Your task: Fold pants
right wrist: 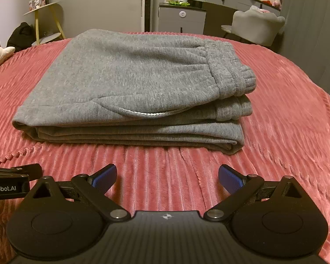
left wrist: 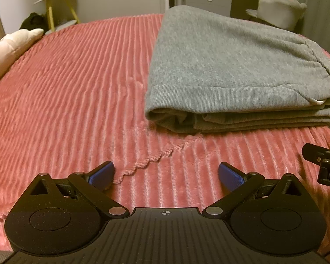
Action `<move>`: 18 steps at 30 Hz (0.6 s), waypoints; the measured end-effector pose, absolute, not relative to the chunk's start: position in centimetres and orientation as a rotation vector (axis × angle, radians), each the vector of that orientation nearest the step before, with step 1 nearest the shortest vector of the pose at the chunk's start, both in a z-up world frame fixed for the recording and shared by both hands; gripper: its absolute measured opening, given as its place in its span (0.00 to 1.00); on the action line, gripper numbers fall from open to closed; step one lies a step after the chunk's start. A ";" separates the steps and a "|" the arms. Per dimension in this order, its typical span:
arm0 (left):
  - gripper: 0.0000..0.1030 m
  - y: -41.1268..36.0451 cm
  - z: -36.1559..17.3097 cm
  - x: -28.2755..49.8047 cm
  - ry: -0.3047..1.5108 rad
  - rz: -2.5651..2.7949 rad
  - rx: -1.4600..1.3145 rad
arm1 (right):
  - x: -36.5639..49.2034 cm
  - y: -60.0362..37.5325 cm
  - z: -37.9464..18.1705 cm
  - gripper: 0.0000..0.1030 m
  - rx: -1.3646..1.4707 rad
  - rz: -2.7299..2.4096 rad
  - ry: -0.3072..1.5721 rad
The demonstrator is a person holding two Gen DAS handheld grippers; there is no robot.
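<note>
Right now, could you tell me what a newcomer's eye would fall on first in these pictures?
The folded grey pants come first, stacked in layers in the middle of the ribbed pink bedspread, waistband to the right. Next, both grippers, left and right, hover open and empty just short of the near edge of the pants, blue fingers spread wide.

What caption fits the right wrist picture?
Grey pants lie folded on the pink bedspread, right tool open and empty.

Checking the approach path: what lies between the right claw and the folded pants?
Only bare pink ribbed bedspread separates the open right claw from the folded grey sweatpants, as the right wrist view shows.
</note>
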State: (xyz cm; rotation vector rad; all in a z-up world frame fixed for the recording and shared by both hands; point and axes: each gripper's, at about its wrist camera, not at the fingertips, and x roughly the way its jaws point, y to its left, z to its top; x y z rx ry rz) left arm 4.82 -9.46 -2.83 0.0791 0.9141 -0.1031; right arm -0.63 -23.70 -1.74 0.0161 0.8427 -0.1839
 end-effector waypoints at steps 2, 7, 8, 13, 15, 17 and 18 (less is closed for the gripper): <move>1.00 -9.4 -2.9 4.8 0.915 -0.103 0.082 | -0.6 -23.7 -1.7 0.96 0.016 -0.184 0.843; 1.00 -9.4 -2.9 4.9 0.915 -0.102 0.087 | -0.6 -23.8 -1.8 0.96 0.019 -0.189 0.847; 1.00 -9.4 -2.9 4.9 0.914 -0.102 0.090 | -0.6 -23.8 -1.9 0.96 0.020 -0.190 0.848; 1.00 -9.3 -2.9 4.9 0.914 -0.102 0.094 | -0.6 -23.9 -1.9 0.96 0.022 -0.193 0.851; 1.00 -9.3 -2.9 4.9 0.914 -0.103 0.094 | -0.6 -23.9 -1.9 0.96 0.022 -0.193 0.850; 1.00 -9.3 -2.9 4.9 0.914 -0.103 0.094 | -0.6 -23.9 -1.9 0.96 0.022 -0.193 0.851; 1.00 -9.3 -2.9 4.9 0.914 -0.103 0.095 | -0.6 -23.9 -1.9 0.96 0.022 -0.193 0.851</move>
